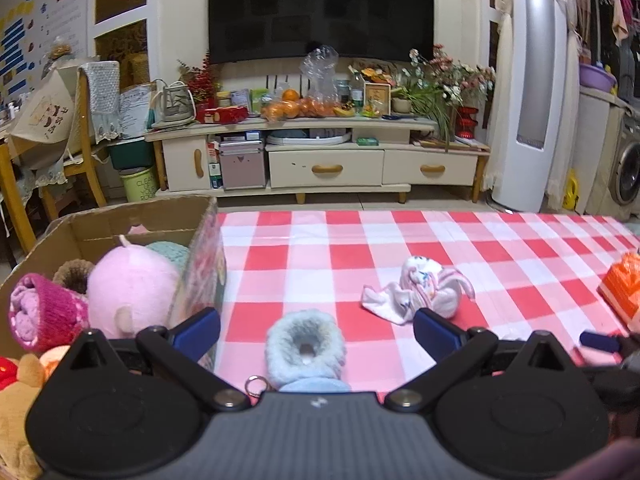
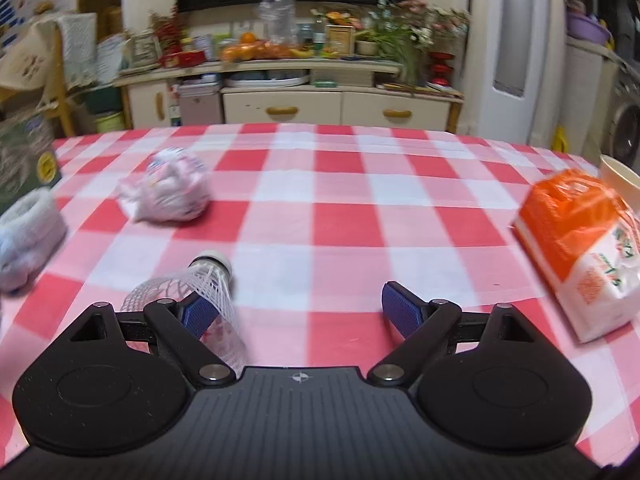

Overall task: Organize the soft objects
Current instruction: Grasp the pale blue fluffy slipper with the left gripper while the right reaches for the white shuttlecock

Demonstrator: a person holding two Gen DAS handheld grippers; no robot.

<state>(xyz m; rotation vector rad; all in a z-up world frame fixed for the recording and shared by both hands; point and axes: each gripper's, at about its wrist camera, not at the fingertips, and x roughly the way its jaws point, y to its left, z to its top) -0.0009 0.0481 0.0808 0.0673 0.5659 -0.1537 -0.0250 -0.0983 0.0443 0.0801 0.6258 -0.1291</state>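
Note:
My left gripper (image 1: 316,332) is open, its jaws wide on either side of a light blue fuzzy slipper (image 1: 306,350) lying on the checked tablecloth. A cardboard box (image 1: 160,216) at the left holds a pink plush (image 1: 130,292), a rolled magenta knit (image 1: 44,312) and other soft toys. A bundled white and pink cloth (image 1: 420,290) lies ahead; it also shows in the right wrist view (image 2: 168,192). My right gripper (image 2: 300,312) is open and empty. A white mesh-sleeved bottle (image 2: 200,292) lies by its left finger. The slipper shows at that view's left edge (image 2: 28,232).
An orange and white tissue pack (image 2: 580,248) lies at the right, with a pale cup (image 2: 620,176) behind it. A green box (image 2: 24,160) stands at the left. The red and white checked table (image 1: 440,248) ends before a TV cabinet (image 1: 320,160).

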